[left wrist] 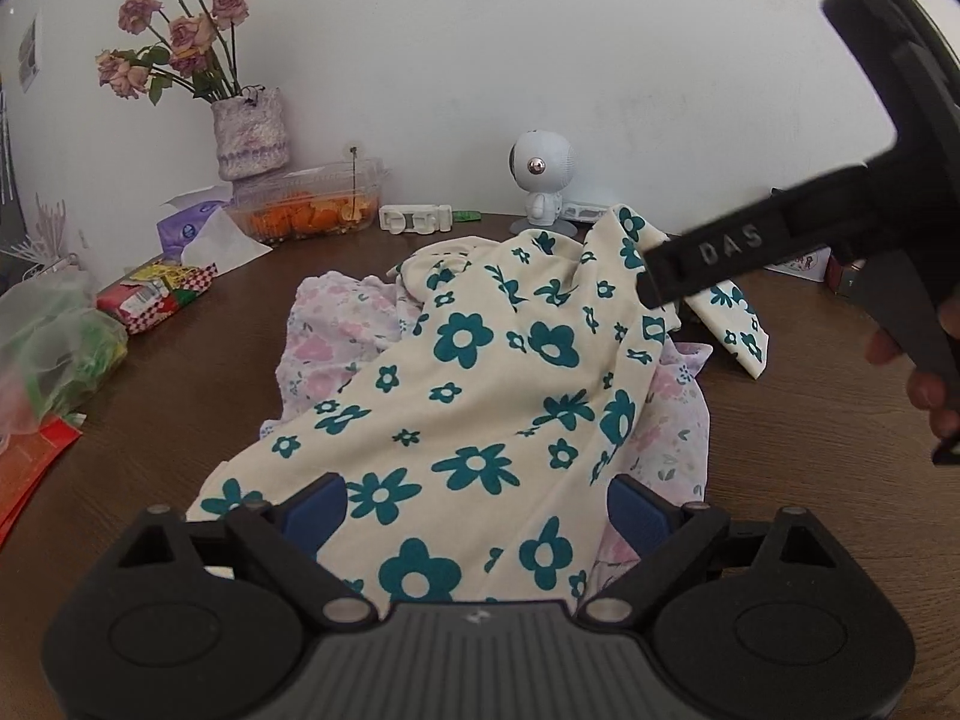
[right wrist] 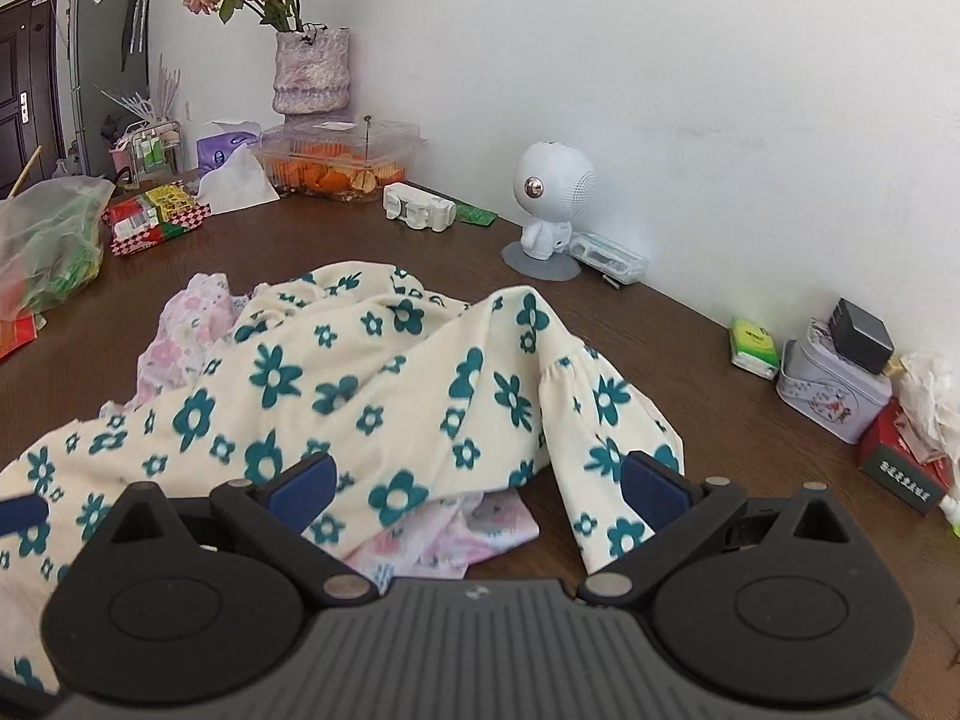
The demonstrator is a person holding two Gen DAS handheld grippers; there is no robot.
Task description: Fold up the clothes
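A cream garment with teal flowers (left wrist: 480,372) lies crumpled on the brown table (left wrist: 180,396), over a pale pink floral garment (left wrist: 336,330). My left gripper (left wrist: 477,501) is open, its blue pads either side of the cream cloth's near edge. The right gripper's black body (left wrist: 750,252) shows at the upper right of the left wrist view, above the cloth's far corner. In the right wrist view the cream garment (right wrist: 384,396) and pink garment (right wrist: 456,540) lie below my right gripper (right wrist: 480,483), which is open over the cloth.
Along the wall stand a vase of dried roses (right wrist: 312,69), a clear box of orange peel (right wrist: 342,162), a white robot figure (right wrist: 549,198) and tissue pack (right wrist: 225,153). A plastic bag (right wrist: 48,240) lies left. A tin (right wrist: 831,390) and boxes sit right.
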